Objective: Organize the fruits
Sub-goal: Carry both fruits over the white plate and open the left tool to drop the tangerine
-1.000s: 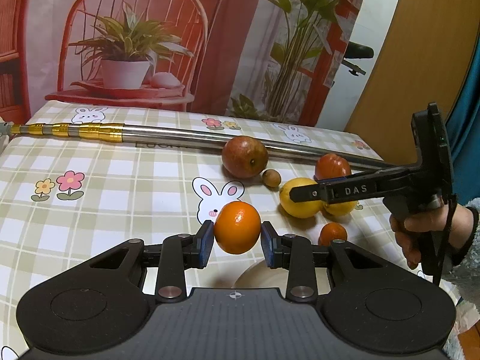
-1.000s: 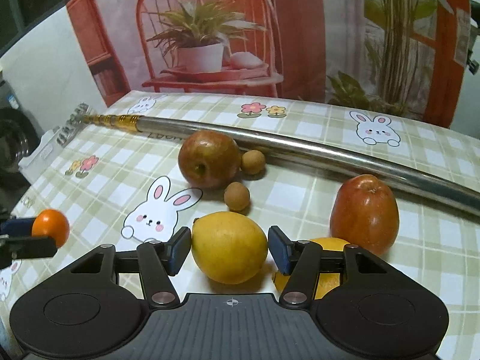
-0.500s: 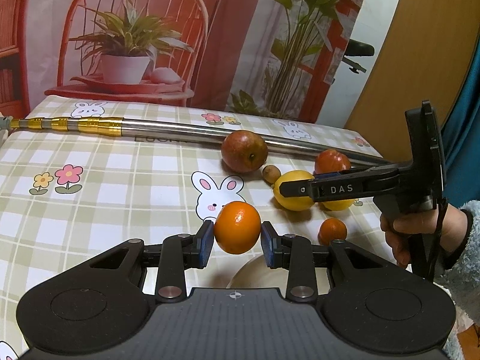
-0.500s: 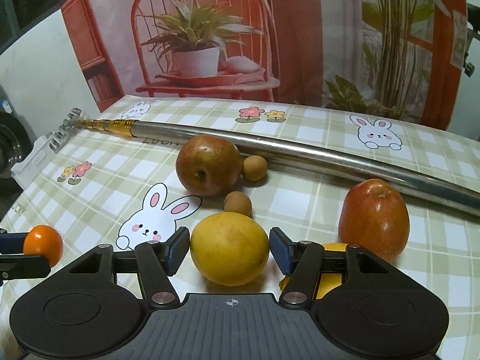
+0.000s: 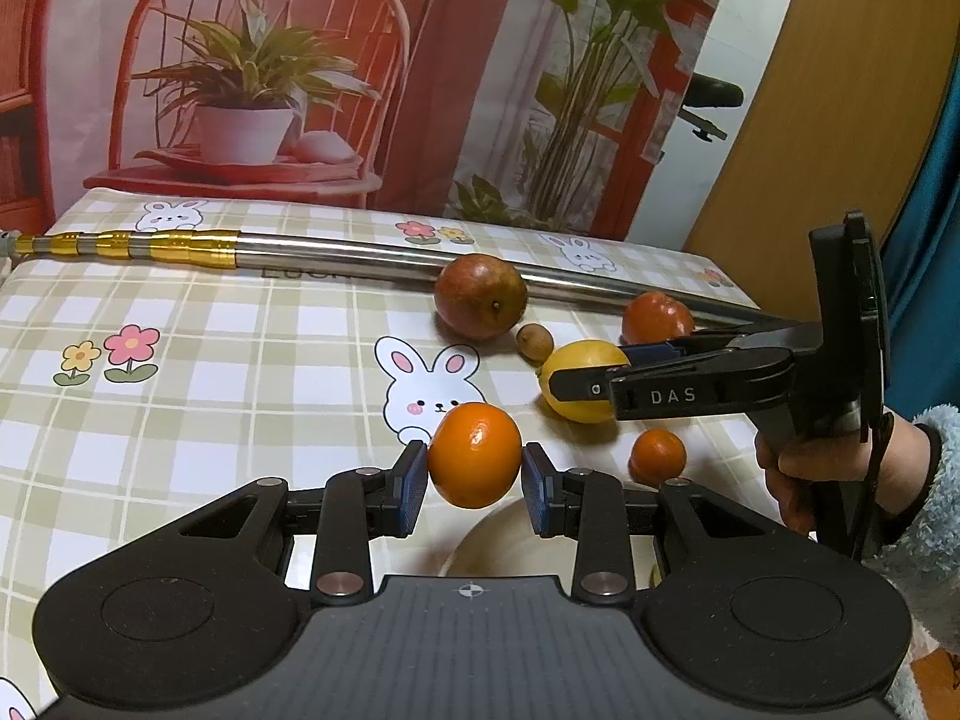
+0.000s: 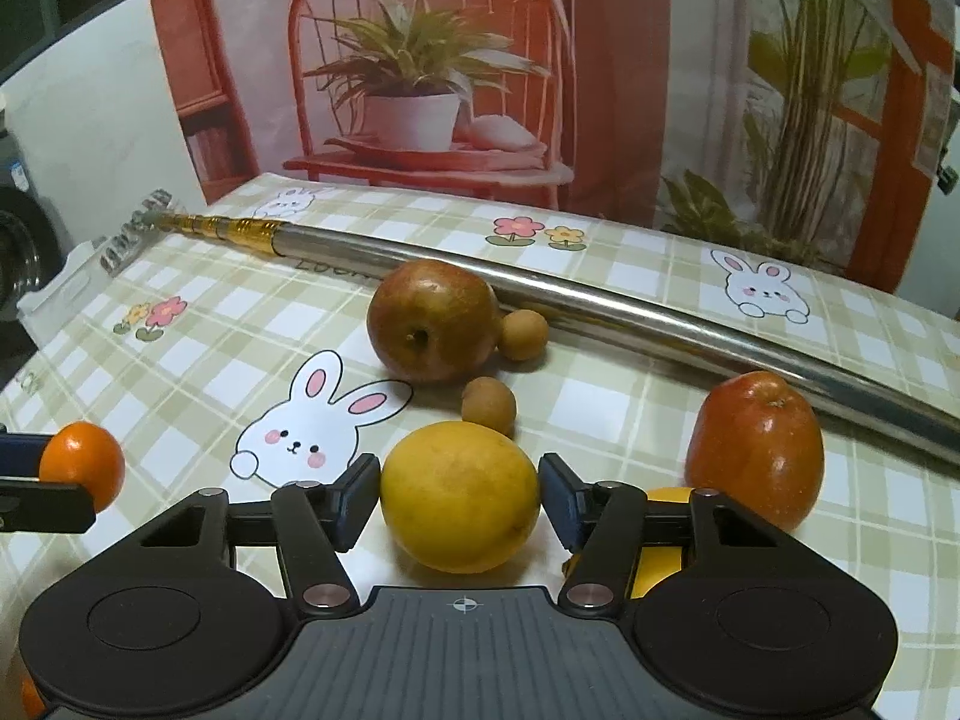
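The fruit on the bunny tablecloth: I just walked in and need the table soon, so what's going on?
A person is sorting fruit with two hand-held grippers. The left hand-held gripper holds a small orange above a pale dish. The right hand-held gripper has its fingers on either side of a lemon on the table. Two apples, two small brown fruits and a metal pole lie beyond.

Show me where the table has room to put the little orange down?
The roomiest bare cloth lies left of the bunny print, between the pole and the flower print. It is crowded on the right: the brown apple, lemon, red apple and the other gripper bunch there.
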### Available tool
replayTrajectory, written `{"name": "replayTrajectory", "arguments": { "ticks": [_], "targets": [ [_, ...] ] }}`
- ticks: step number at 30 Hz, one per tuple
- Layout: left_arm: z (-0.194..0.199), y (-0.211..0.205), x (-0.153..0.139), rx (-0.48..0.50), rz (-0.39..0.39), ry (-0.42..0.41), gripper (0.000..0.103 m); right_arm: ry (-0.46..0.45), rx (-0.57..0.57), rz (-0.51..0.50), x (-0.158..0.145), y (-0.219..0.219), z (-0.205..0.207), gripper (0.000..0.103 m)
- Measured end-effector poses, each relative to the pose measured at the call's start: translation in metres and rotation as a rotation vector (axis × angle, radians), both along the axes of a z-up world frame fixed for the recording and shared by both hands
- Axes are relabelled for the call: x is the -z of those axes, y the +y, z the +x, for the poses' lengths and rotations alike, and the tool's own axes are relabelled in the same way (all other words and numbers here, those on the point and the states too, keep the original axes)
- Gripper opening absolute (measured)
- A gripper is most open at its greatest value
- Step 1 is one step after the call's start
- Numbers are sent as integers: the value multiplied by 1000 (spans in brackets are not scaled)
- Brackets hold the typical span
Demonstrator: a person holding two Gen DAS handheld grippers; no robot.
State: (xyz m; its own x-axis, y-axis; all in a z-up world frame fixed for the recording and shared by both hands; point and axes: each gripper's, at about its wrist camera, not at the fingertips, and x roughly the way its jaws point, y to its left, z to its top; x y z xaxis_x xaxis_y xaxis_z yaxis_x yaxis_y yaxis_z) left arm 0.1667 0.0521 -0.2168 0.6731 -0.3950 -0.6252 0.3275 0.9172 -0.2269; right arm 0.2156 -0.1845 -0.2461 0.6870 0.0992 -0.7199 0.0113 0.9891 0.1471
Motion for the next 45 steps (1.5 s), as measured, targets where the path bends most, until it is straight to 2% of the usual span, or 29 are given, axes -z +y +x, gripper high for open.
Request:
{"name": "replayTrajectory", "arguments": {
  "ticks": [14,24,31,45],
  "targets": [
    [-14,-11,6,61,21,24,36,-110,33,101,-36,-1,-61,53],
    [-19,-20,21,88,86,64,36,-118,63,138,-41,6,-98,53],
    [-19,-24,28,89,120,82,36,-107,68,145,-36,10,-105,53],
    [-17,-21,32,66,113,100,36,-100,12,129,-34,25,-104,53]
  ]
}}
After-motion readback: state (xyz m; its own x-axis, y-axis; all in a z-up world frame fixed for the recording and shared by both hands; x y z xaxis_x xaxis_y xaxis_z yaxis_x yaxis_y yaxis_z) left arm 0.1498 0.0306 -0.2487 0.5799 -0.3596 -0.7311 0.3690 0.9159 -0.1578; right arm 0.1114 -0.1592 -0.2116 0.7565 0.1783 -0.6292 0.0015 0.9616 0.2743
